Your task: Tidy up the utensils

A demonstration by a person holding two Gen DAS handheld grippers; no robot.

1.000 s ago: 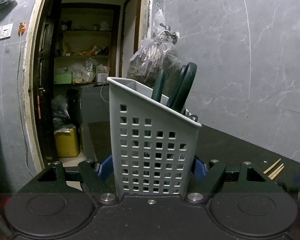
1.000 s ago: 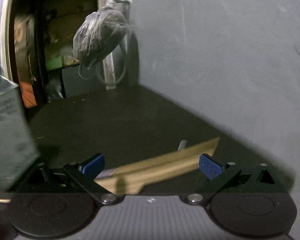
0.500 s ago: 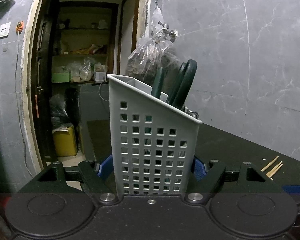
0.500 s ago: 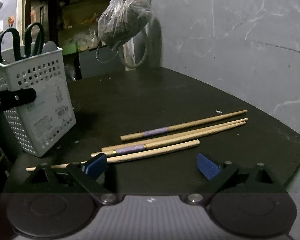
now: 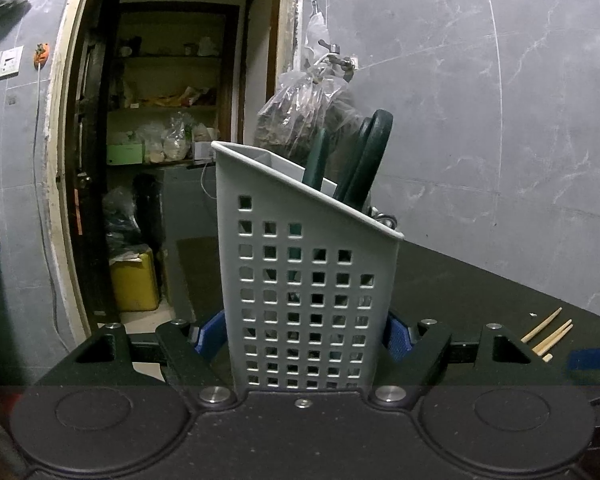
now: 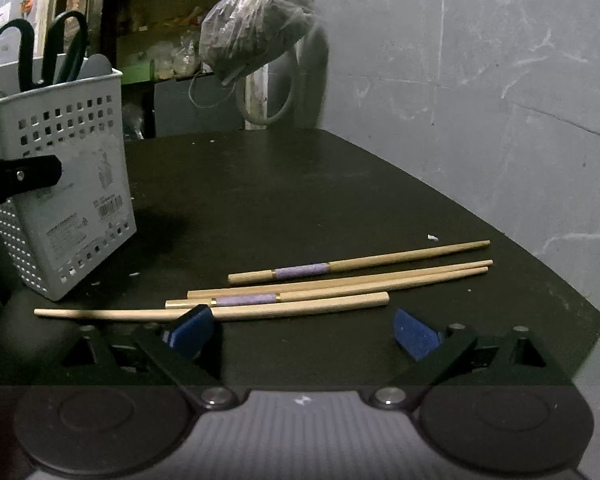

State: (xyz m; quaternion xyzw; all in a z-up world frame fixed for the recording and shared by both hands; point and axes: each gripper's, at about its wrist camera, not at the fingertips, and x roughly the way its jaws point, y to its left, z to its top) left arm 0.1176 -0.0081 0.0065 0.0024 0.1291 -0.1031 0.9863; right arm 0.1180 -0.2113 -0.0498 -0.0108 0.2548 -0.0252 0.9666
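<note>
Fingers [image 5: 210, 332] of the left gripper [image 5: 304, 336] are clamped on the two sides of a grey perforated utensil holder [image 5: 308, 292], their blue pads pressed against its lower walls. The holder stands upright on the dark tabletop [image 5: 480, 292], its rim slanting down to the right in the left wrist view. Green-handled scissors [image 5: 370, 156] stick up out of it, handles uppermost.

Over on the right, the right gripper [image 6: 300, 334] hangs low over the near edge of the tabletop with its fingers [image 6: 190, 330] wide apart and nothing between them. Just beyond the fingertips lie the wooden chopsticks [image 6: 300, 298], five by my count, loosely side by side and running roughly left to right. The nearest one reaches furthest left, and its middle passes behind the left finger's blue pad. Two of the sticks carry a purple band [image 6: 302, 271] ringed with thin gold lines. All of them lie flat on the tabletop, apart from the holder, which stands to their left near the tabletop's left edge, with one black finger of the left gripper crossing its side.

Further back, a clear plastic bag [image 6: 256, 38] stuffed with something dark hangs at the grey marbled wall [image 6: 480, 100]. To the left of the bag an open doorway [image 5: 172, 140] shows shelves crowded with packets, and a yellow container [image 5: 134, 280] sits on the floor inside.
</note>
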